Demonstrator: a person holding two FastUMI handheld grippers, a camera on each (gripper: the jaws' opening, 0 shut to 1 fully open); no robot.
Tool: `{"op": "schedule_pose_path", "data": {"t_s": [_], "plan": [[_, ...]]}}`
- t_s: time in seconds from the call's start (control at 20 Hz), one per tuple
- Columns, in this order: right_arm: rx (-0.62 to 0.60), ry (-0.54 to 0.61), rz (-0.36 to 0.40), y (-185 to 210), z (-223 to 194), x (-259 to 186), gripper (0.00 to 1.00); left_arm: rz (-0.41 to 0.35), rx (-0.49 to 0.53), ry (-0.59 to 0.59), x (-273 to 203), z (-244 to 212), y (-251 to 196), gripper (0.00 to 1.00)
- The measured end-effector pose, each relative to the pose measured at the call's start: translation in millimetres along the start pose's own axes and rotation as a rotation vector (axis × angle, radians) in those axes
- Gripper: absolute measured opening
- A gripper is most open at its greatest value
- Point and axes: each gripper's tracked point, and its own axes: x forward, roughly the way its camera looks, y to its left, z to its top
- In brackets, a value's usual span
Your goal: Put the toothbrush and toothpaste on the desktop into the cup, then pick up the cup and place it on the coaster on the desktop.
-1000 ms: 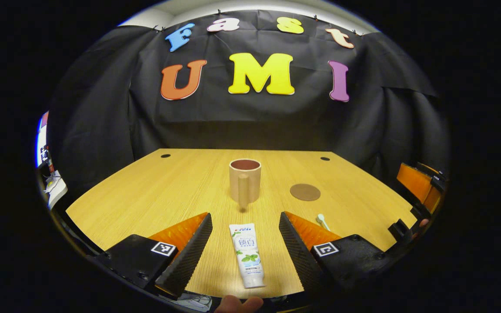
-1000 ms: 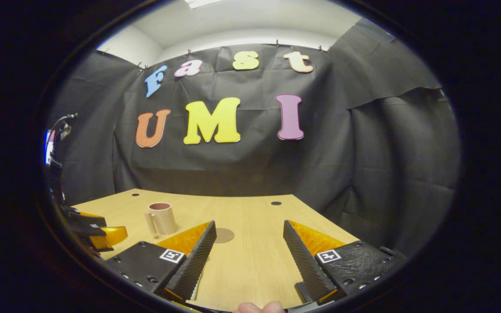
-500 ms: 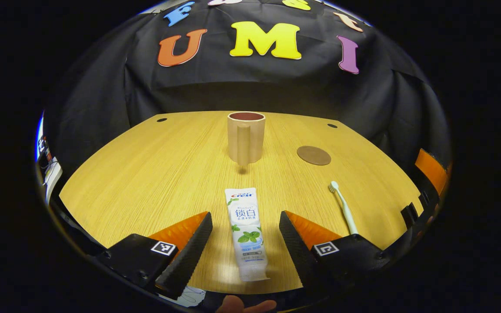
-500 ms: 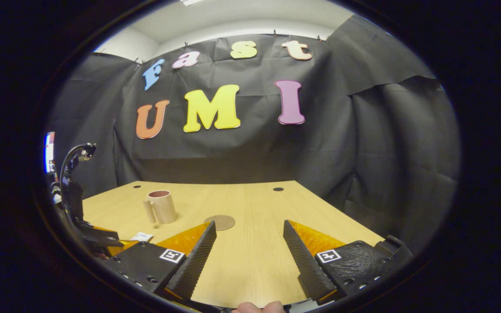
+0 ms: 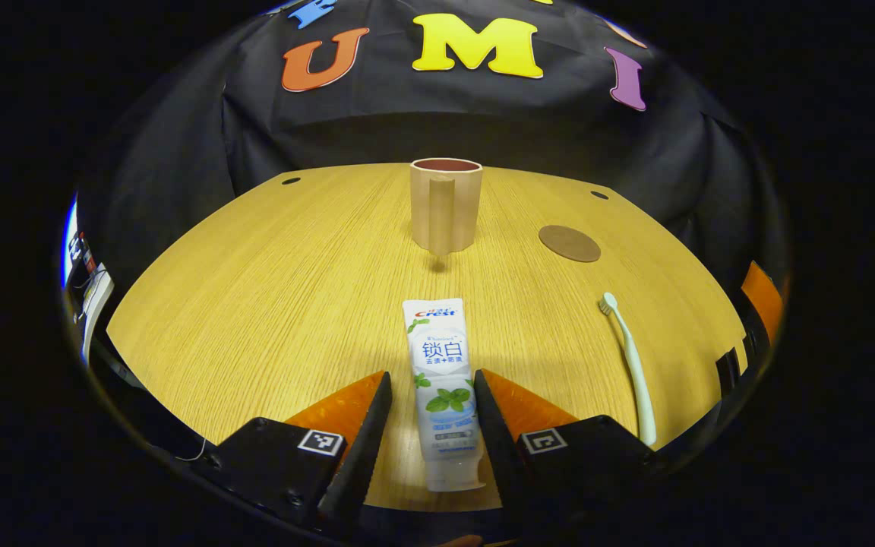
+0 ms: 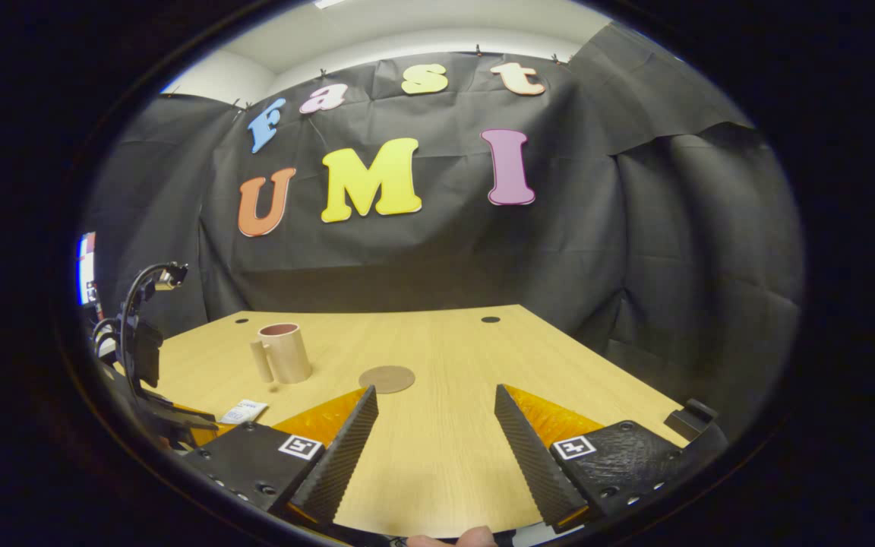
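1. The toothpaste lies flat on the tabletop, cap end nearest the camera. The left hand-held gripper has dropped over it in the last second and its fingers have narrowed from wide apart to just flanking the tube; whether they press yet, I cannot tell.
2. This looks like a grasp closing on the tube; it still lies outside the cup.
3. The toothbrush lies to the right, also on the tabletop, well apart from the cup.
4. The cup stands upright beyond the tube, handle toward the camera, just left of the coaster, not on it.
5. The right hand-held gripper hangs wide open over bare wood, holding nothing.
6. Materials: soft glossy plastic tube, likely to dent; slim stiff brush; matte cylindrical cup; thin round coaster; wood-grain top.
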Motion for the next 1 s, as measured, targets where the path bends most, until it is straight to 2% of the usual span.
{"op": "schedule_pose_path", "data": {"t_s": [0.05, 0.1, 0.15, 0.2, 0.3, 0.5, 0.65, 0.9, 1.0], "plan": [[-0.003, 0.005, 0.003, 2.5, -0.8, 0.8, 0.94, 0.013, 0.001, 0.002, 0.2, -0.7, 2.6, 0.64], [-0.009, 0.007, 0.004, 4.3, -2.4, 0.4, 0.94, 0.022, -0.002, 0.004, 2.2, -0.3, 5.1, 0.67], [-0.02, 0.008, 0.006, 7.4, -3.7, 0.4, 0.94, 0.022, -0.006, 0.004, 0.3, -1.2, 7.0, 0.51], [-0.024, 0.011, 0.012, 10.7, -4.9, 0.3, 0.94, 0.019, -0.008, 0.003, 0.4, -0.2, 6.3, 0.47], [-0.032, 0.023, 0.022, 17.9, -8.7, 0.4, 0.94, 0.014, -0.007, -0.002, 0.1, 1.4, 5.2, 0.46], [-0.089, 0.08, 0.051, 39.6, -29.1, 3.6, 0.94, -0.046, -0.024, -0.042, -11.9, 8.4, -5.5, 0.43], [-0.098, 0.11, 0.08, 56.6, -38.7, 6.1, 0.94, -0.042, 0.001, -0.098, -24.0, 20.3, -1.6, 0.42], [-0.111, 0.202, 0.113, 87.4, -64.1, 18.8, 0.94, -0.041, -0.028, -0.19, -49.6, 42.3, 7.0, 0.42], [-0.113, 0.265, 0.083, 87.4, -76.5, 29.8, 0.94, -0.034, -0.035, -0.215, -56.2, 48.9, 11.4, 0.43]]}}
